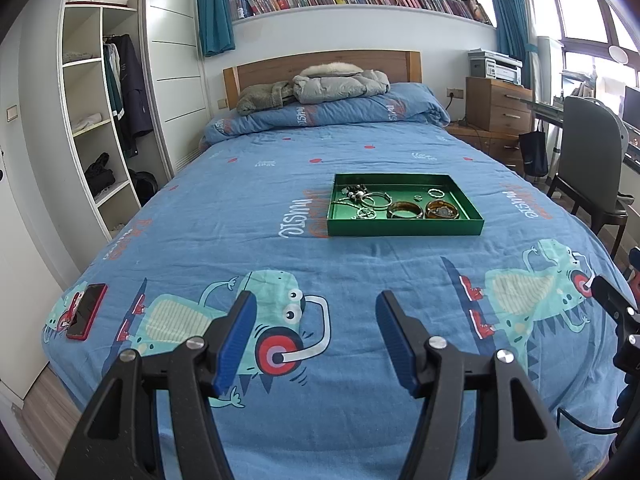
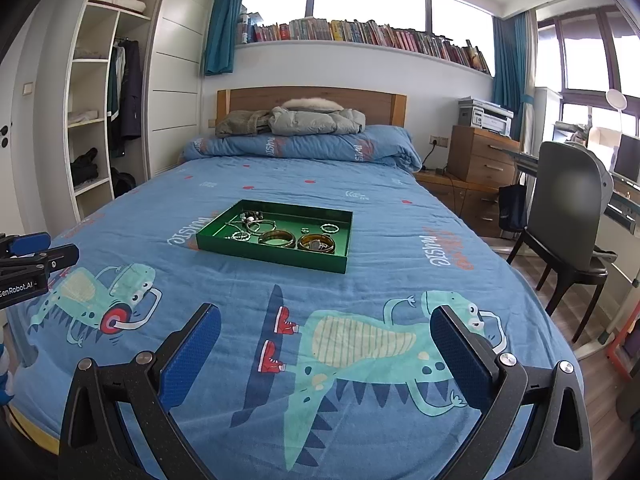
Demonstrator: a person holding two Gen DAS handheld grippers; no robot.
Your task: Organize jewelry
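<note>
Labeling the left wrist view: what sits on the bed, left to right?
Red phone near the left edge → left gripper, open, in the foreground → green tray with bracelets and rings inside → tip of the right gripper at the right edge.

The bed (image 1: 280, 168) carries a green tray (image 1: 404, 229) mid-right, a red phone (image 1: 86, 312) near left, and coats (image 1: 340, 84) far.

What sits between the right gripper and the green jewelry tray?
Only bare blue dinosaur-print bedsheet between the open right gripper and the green rectangular jewelry tray; right wrist view shows it.
</note>
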